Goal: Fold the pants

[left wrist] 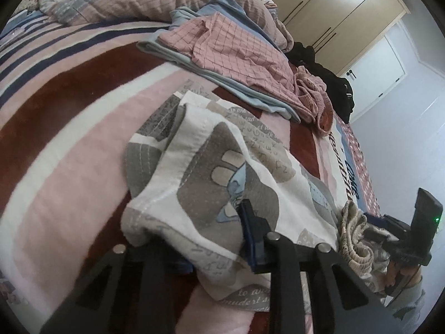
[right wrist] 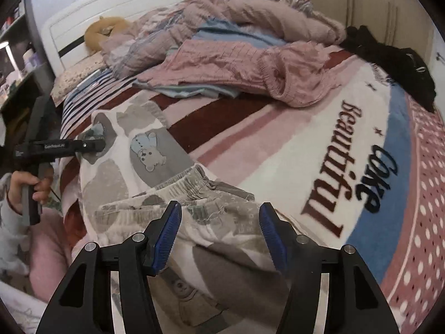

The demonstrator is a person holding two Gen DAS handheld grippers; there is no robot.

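The pants are white with grey patches and teddy-bear prints; they lie on the striped bed blanket. In the left wrist view my left gripper is shut on a leg end of the pants, cloth draped over its fingers. In the right wrist view the pants stretch from the left gripper at far left to the gathered waistband in front of my right gripper. The right gripper is open, its blue pads either side of the waist cloth, holding nothing. The right gripper also shows in the left wrist view.
A pink checked garment lies on blue folded cloth further up the bed. A rumpled quilt and black clothing lie behind. The blanket with lettering spreads to the right. Wardrobes stand beyond.
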